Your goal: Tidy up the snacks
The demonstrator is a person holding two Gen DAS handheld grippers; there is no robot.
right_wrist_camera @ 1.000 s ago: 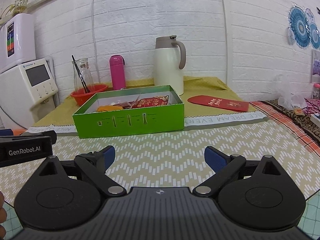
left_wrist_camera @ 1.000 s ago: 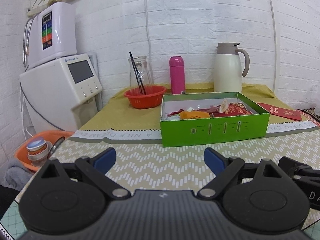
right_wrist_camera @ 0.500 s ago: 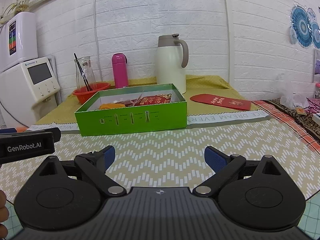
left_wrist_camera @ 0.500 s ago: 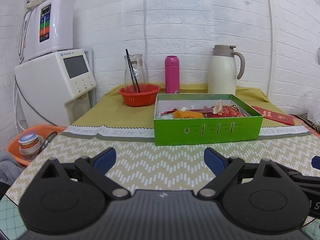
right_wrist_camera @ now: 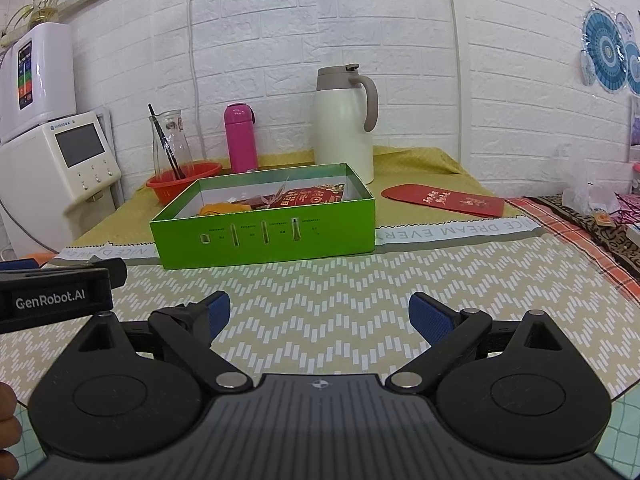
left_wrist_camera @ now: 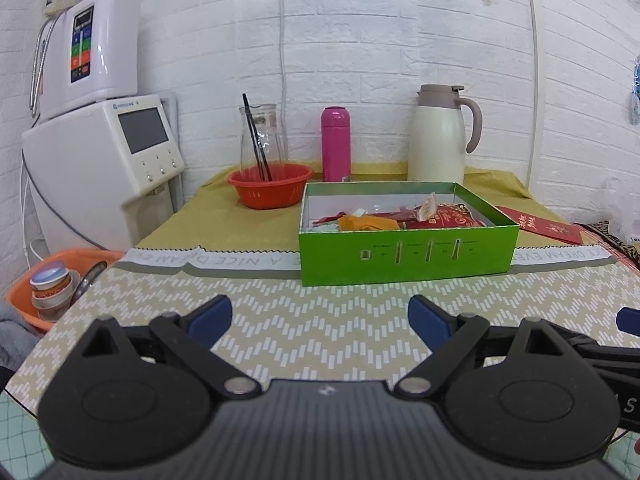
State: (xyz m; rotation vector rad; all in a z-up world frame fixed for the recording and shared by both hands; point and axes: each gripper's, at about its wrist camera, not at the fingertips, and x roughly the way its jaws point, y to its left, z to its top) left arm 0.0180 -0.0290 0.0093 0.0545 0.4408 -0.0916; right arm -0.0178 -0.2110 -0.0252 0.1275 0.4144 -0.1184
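Both tools are spread wide and empty: the left gripper (left_wrist_camera: 319,320) and the right gripper (right_wrist_camera: 319,316) hang low in frame over the zigzag-patterned tablecloth (right_wrist_camera: 340,292), probably staged for a reach. Mid-frame sits the shallow green cardboard box (left_wrist_camera: 406,258) with red and orange snack packets (left_wrist_camera: 416,220) heaped inside. Only the right view shows the red envelope (right_wrist_camera: 442,200) whole; only the left shows the orange basin (left_wrist_camera: 24,296) at lower left.

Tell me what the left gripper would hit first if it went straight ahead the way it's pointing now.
Most likely the front wall of the green box. The left gripper is open, empty and aimed across bare patterned tablecloth toward it. Its height above the table is unclear.
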